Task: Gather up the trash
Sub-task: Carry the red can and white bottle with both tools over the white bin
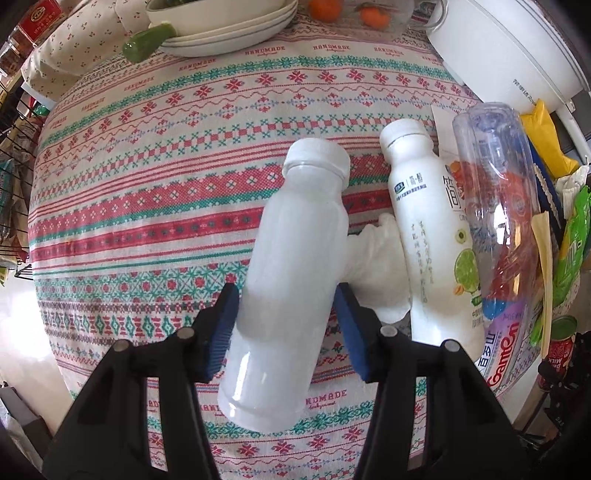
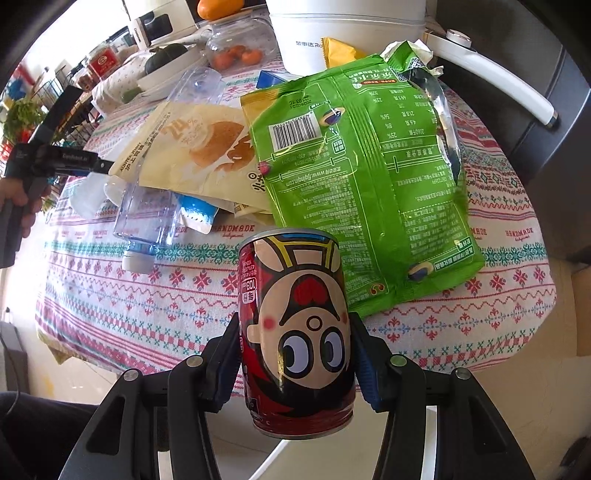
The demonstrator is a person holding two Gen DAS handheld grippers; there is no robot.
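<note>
My left gripper (image 1: 288, 325) is shut on a plain white plastic bottle (image 1: 291, 266) and holds it above the patterned tablecloth (image 1: 147, 206). To its right lie a labelled white yogurt bottle (image 1: 424, 221), a crumpled tissue (image 1: 376, 258) and a clear plastic bottle (image 1: 498, 206). My right gripper (image 2: 295, 365) is shut on a red milk can with a cartoon face (image 2: 299, 332), held at the table's near edge. Behind it lie a green snack bag (image 2: 365, 177), a cream bread wrapper (image 2: 192, 147) and the clear bottle (image 2: 155, 206). The left gripper also shows in the right wrist view (image 2: 55, 158).
Stacked white plates (image 1: 229, 26) with a green vegetable (image 1: 147, 40), a clear box of oranges (image 1: 369, 14) and a white cooker (image 1: 509, 44) stand at the back. A yellow wrapper (image 1: 546, 136) lies by the cooker. A dark chair (image 2: 535, 92) stands at the right.
</note>
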